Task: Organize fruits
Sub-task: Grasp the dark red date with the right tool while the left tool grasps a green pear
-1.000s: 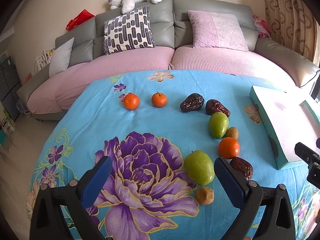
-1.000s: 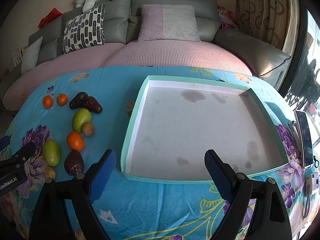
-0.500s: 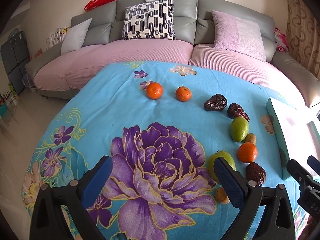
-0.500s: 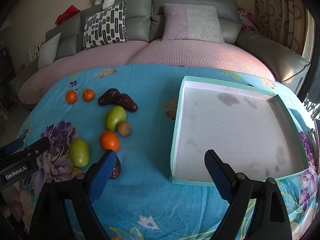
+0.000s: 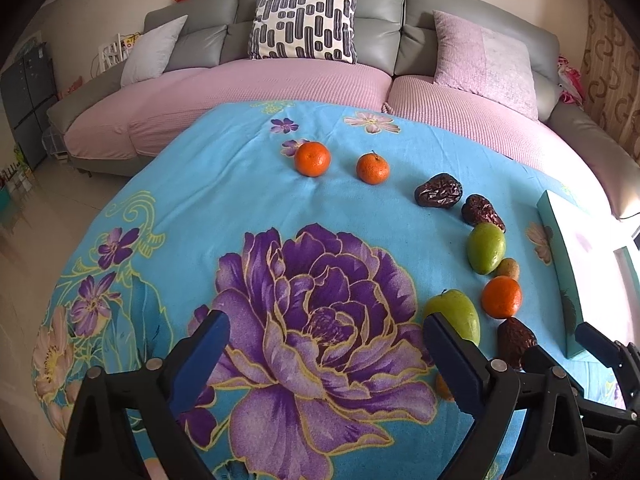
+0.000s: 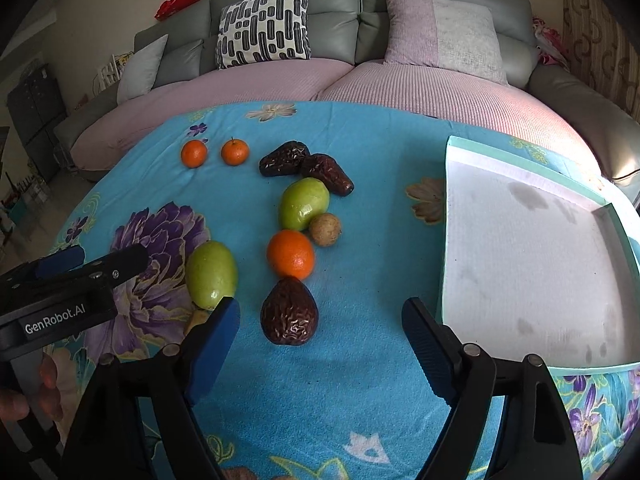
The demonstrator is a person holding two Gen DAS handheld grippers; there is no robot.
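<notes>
Nothing is sorted yet, as I judge it: the teal tray (image 6: 446,240) on my right lies bare, only grey smudges on its white floor, and every fruit sits loose on the blue flowered cloth (image 6: 360,360) to its left. The two green fruits are biggest, one (image 6: 211,274) near my left gripper, the other (image 6: 303,203) farther back, touching a small brown round fruit (image 6: 325,229). Between them lies an orange (image 6: 291,255), and just in front of it a wrinkled dark date (image 6: 289,312), the nearest piece to me. Two more dates (image 6: 306,166) lie touching at the back, and two small oranges (image 6: 214,153) sit apart beyond them. Another small tan fruit peeps out behind my right finger; I cannot tell what it is. My right gripper (image 6: 320,344) is spread wide and empty, the date just ahead of its gap. My left gripper (image 5: 326,356) is likewise wide open, holding nothing, over the purple flower. All the fruit remains to move.
</notes>
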